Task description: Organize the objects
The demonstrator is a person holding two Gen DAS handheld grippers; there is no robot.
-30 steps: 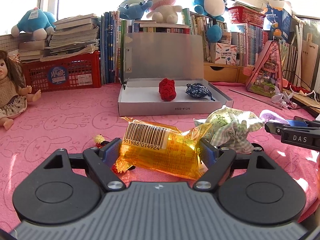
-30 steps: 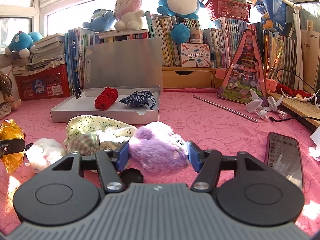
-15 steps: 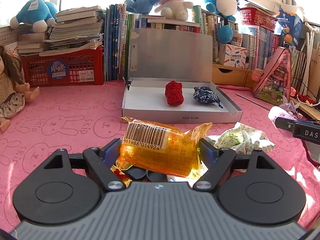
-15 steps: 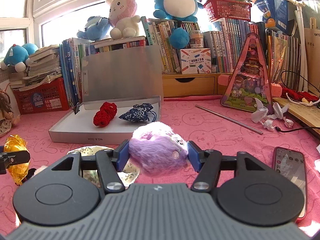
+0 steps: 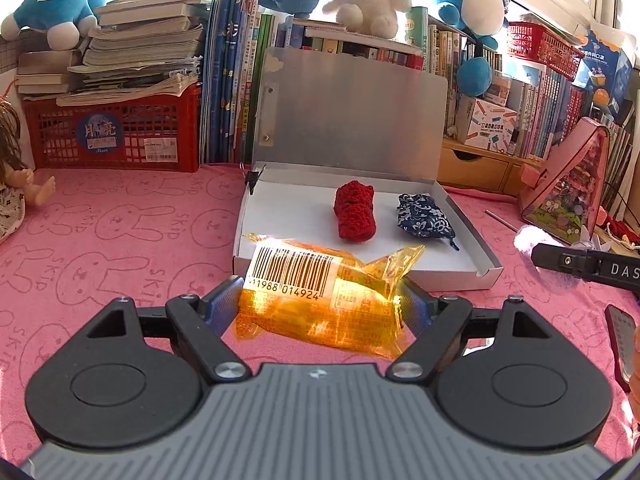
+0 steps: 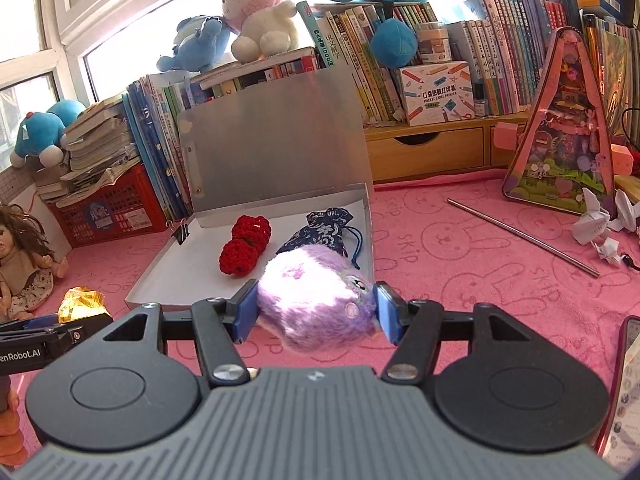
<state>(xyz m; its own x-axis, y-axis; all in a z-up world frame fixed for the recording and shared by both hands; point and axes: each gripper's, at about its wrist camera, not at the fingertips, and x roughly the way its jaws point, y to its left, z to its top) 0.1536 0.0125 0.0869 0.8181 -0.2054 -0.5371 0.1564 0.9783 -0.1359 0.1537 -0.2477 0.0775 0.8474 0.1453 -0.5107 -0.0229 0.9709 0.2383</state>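
Inside, the open box holds a red knit roll and blue pouch; left gripper clamps an orange packet, right gripper a purple plush

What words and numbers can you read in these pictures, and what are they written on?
"1988 014924": barcode label on the orange packet.
"SKIP": pink bunny cloth.
"DAS": side of the right tool, cut off at the edge.
"enRobot.AI": side of the left tool, cut off.
"POCKET LABEL PRINTER": white carton.
"Moon": round sticker on the red crate.
Book spines: too small to read.
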